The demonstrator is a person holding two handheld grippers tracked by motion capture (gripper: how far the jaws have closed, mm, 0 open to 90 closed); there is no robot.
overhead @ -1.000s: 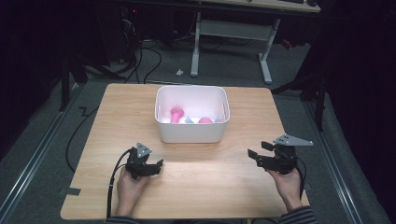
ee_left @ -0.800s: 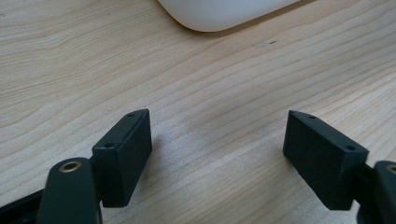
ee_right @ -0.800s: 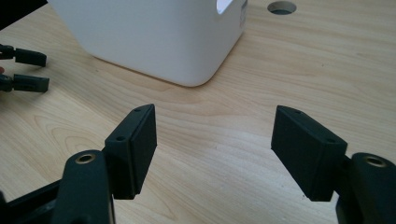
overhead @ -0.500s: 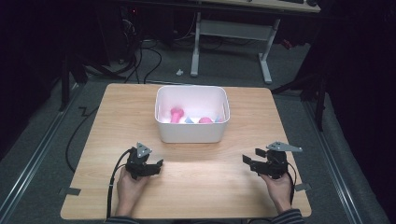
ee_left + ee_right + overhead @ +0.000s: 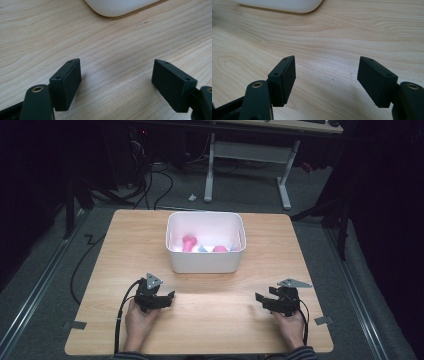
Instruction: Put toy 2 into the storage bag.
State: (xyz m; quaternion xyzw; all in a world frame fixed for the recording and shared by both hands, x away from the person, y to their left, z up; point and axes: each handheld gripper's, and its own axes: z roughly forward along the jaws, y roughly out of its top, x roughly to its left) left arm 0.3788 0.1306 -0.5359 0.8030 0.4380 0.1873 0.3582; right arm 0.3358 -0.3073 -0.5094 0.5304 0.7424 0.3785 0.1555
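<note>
Nearest to me, at the front edge of the table (image 5: 220,320), my two hands rest on the pale wood, each holding a black tool. My left hand (image 5: 137,322) sits at the left with the left hand-held gripper (image 5: 159,299) low on the wood, a black cable (image 5: 120,315) looping back from it. In the left gripper view, this hand-held gripper (image 5: 116,72) has its jaws spread wide, with bare wood grain between them and nothing held. My right hand (image 5: 291,327) sits at the right with the right hand-held gripper (image 5: 272,301), a grey three-cornered plate (image 5: 294,283) on top of it. In the right gripper view, that hand-held gripper (image 5: 327,67) has its jaws well apart too, with bare wood between them.

Farther on, between the two tools and well apart from both, a white plastic tub (image 5: 205,262) stands near the middle of the table. Its rounded corner shows at the top of the left gripper view (image 5: 120,6) and of the right gripper view (image 5: 282,5). Inside the tub lie a pink toy (image 5: 188,241), a second pink piece (image 5: 219,249) and a pale blue piece (image 5: 202,248) between them; I cannot tell what they are.

Beyond the table, a dark floor carries cables (image 5: 165,180) and the white legs of a desk (image 5: 210,170).
</note>
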